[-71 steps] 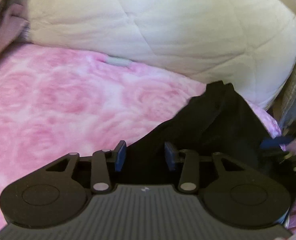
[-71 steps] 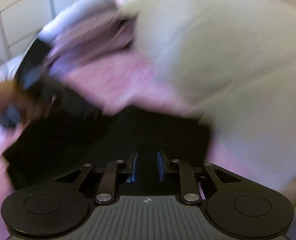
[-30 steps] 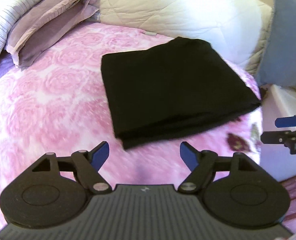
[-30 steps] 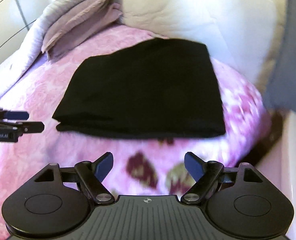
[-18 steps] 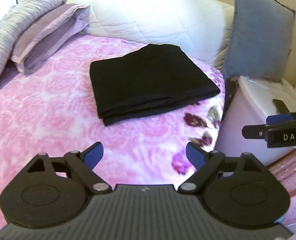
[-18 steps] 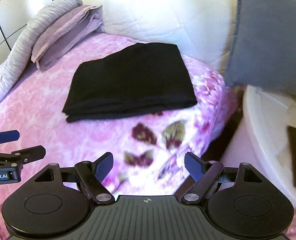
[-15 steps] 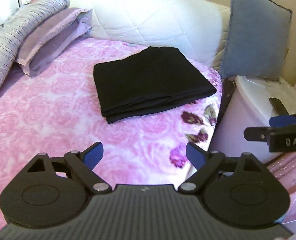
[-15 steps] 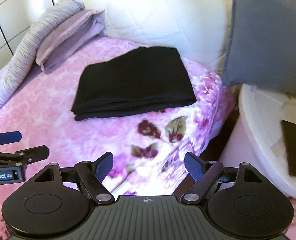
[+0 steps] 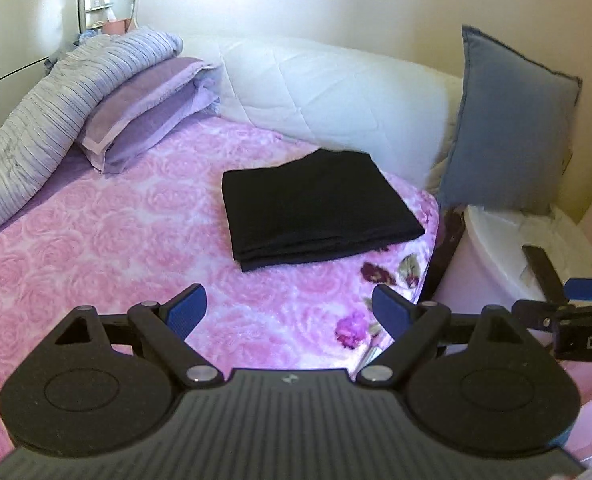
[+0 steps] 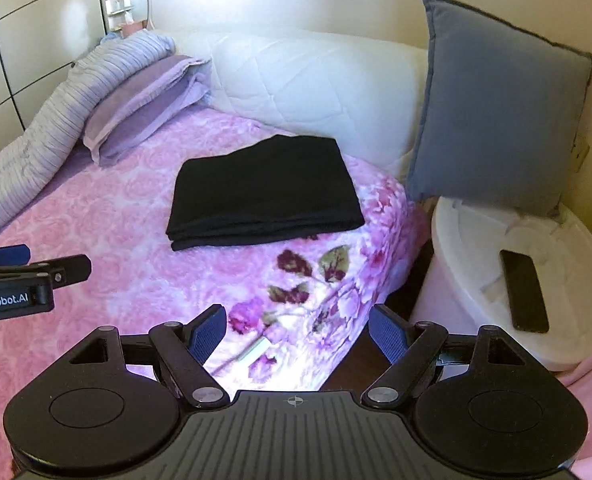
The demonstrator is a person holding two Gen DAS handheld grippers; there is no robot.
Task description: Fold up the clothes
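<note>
A black garment (image 9: 315, 208) (image 10: 264, 196) lies folded into a flat rectangle on the pink rose-patterned bedspread (image 9: 96, 248) (image 10: 96, 216), near the bed's right corner. My left gripper (image 9: 290, 310) hangs well back from it and above the bed, jaws wide open with nothing between them. My right gripper (image 10: 297, 330) is likewise open and empty, over the bed's corner. Each gripper shows at the edge of the other's view: the right one (image 9: 575, 308) at the far right, the left one (image 10: 20, 276) at the far left.
A white quilted bolster (image 9: 327, 92) and a blue cushion (image 9: 507, 128) stand behind the garment. Purple pillows (image 9: 144, 104) and a striped duvet (image 9: 48, 108) lie at the left. A white round stool (image 10: 507, 268) with a black phone (image 10: 523, 290) stands right of the bed.
Both grippers let go of the black garment and drew back and up from it. The garment now looks smaller and lies still; the cushion, stool and wall have come into view.
</note>
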